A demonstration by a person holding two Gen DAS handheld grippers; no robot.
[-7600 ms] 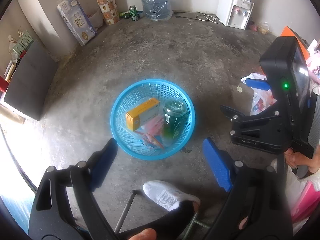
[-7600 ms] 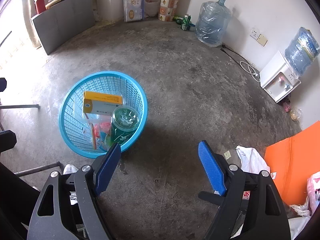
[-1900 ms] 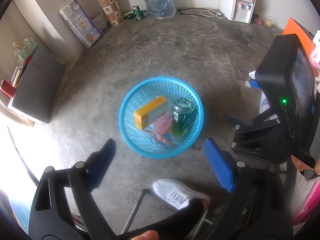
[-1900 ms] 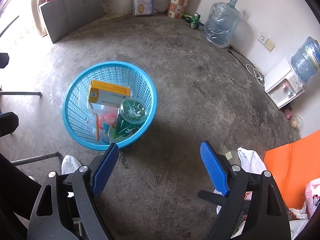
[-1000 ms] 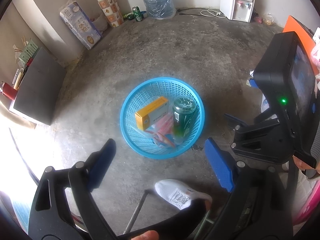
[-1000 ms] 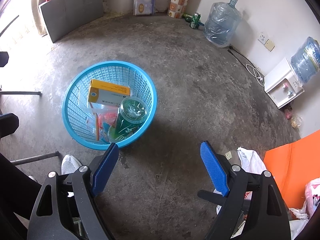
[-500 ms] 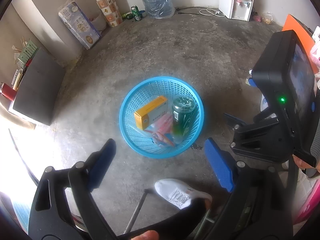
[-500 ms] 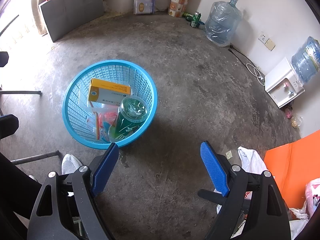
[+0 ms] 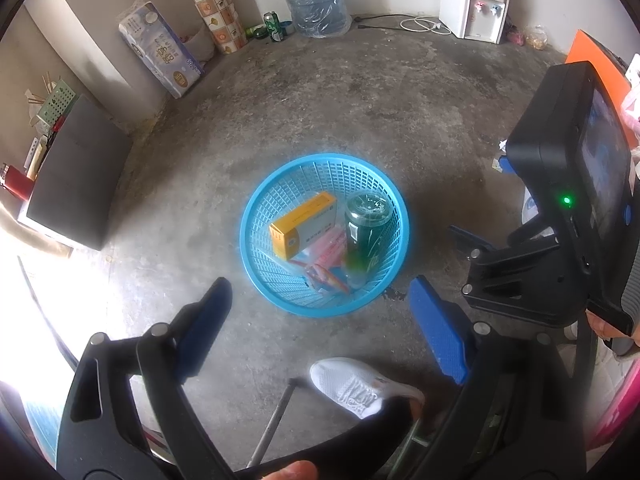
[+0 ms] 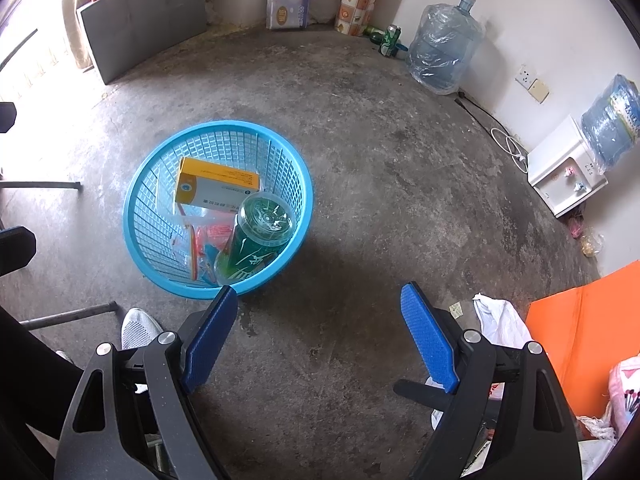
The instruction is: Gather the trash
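Trash sits in the blue basket (image 9: 256,216) at frame centre on the concrete floor (image 9: 360,112): yellow box (image 9: 302,226), green bottle (image 9: 364,232) (leaning on the rim), plastic wrappers (image 10: 200,240). Left tongs (image 9: 320,320) and right tongs (image 10: 314,332) both gape apart, empty, above the floor.

The right claw (image 10: 320,312), fingers spread, hangs above concrete beside the blue basket (image 10: 140,184) of trash.
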